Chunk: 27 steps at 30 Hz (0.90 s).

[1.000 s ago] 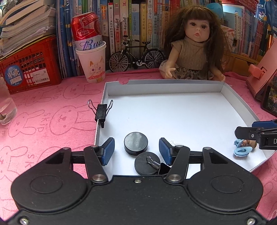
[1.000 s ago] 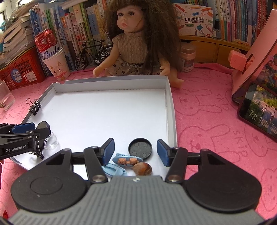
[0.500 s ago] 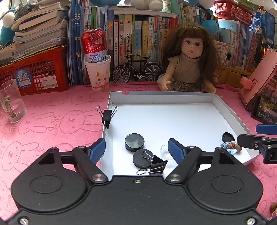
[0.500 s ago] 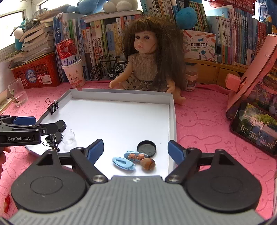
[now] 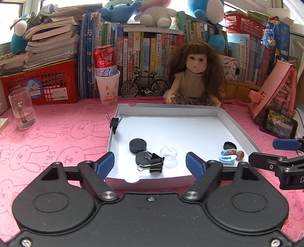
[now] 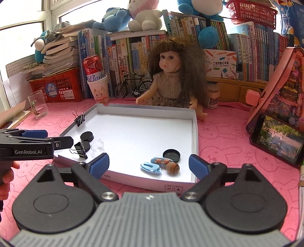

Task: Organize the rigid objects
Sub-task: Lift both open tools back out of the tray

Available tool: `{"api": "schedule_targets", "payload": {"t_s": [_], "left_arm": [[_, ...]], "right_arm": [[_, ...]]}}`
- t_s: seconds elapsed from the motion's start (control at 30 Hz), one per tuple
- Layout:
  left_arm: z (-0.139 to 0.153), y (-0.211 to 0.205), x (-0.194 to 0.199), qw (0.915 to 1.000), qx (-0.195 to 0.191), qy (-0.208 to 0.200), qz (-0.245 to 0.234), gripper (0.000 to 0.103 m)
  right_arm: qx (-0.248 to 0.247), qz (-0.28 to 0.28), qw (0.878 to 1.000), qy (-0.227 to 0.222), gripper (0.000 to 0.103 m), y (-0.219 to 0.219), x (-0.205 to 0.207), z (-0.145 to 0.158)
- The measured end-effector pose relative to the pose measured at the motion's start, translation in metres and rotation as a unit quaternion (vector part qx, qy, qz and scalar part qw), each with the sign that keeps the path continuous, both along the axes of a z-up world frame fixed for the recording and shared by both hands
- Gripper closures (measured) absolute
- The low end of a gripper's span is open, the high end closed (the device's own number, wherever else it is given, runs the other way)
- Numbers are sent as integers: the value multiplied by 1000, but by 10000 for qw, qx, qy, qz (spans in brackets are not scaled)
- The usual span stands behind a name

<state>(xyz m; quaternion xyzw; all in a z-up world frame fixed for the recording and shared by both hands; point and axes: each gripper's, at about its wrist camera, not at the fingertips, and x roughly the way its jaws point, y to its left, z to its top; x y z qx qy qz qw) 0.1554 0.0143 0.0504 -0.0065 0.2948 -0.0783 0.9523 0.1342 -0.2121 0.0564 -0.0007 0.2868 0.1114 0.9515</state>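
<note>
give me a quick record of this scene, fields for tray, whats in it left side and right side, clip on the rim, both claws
tray: white shallow box on pink cloth
left group: two black discs, binder clip, clear dome
right group: black cap, two blue hair clips, brown nut-like piece
rim clip: black binder clip on tray's left wall
left claw: jaws opening, nothing gripped
right claw: jaws opening, nothing gripped

1. We see a child's study desk at home: packed bookshelf (image 5: 152, 49), plush toys (image 6: 144, 15) on top.
2. A doll (image 5: 195, 76), model bicycle (image 5: 145, 86) and pink rabbit-print cloth (image 5: 57, 133) confirm the domestic setting.
</note>
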Motion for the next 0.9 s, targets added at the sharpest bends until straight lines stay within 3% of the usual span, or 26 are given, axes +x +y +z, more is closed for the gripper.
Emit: {"api": "schedule_targets", "payload": {"t_s": [0.9], "left_arm": [[-28,0,-101,9992,275,-219,-185,22]], "right_arm": [[292,-77,9993,-234,2,-12,-63,-29]]}}
